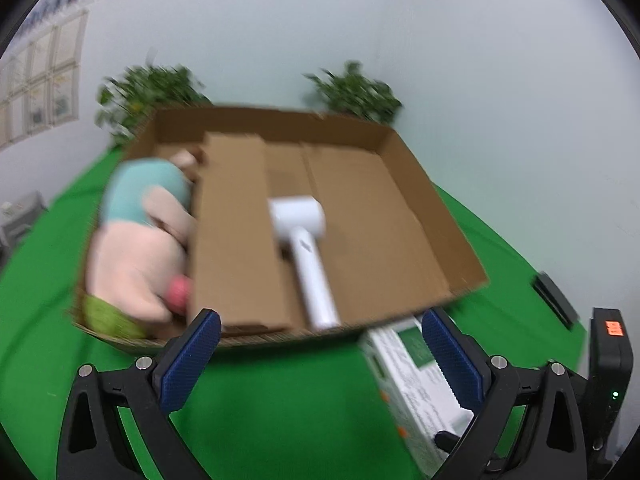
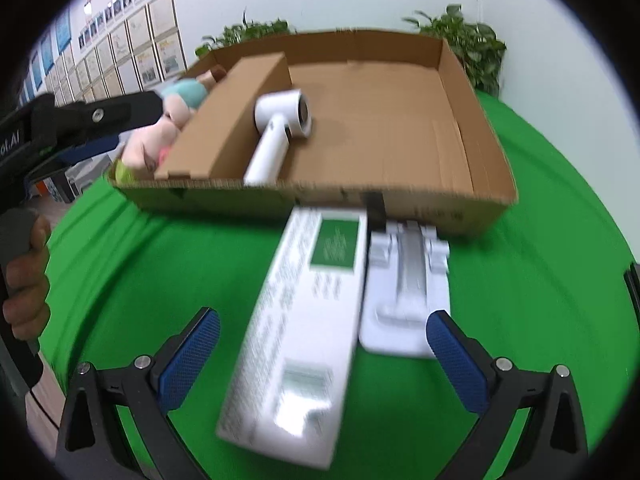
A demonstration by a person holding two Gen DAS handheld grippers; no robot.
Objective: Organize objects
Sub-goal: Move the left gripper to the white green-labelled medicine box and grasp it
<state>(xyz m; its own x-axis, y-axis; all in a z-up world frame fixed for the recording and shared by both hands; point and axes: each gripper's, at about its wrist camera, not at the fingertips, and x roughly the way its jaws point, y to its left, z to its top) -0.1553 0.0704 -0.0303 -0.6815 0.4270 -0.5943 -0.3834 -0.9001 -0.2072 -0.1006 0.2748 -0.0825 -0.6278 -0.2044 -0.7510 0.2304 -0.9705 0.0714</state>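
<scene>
A shallow cardboard box (image 1: 436,216) (image 2: 472,148) lies on the green table. Inside it are a white hair dryer (image 1: 304,248) (image 2: 280,128) and, at its left end behind a cardboard divider, a pink and teal plush toy (image 1: 136,236) (image 2: 168,128). A long white carton with a green label (image 2: 300,320) (image 1: 412,376) and a flat white holder (image 2: 404,292) lie on the table before the box. My left gripper (image 1: 320,356) is open just short of the box's near wall. My right gripper (image 2: 322,356) is open above the white carton. Neither holds anything.
Two potted plants (image 1: 356,92) (image 2: 468,44) stand behind the box against a pale wall. A dark flat object (image 1: 554,300) lies at the table's right edge. A hand (image 2: 24,284) holds the left gripper's handle at the left of the right wrist view.
</scene>
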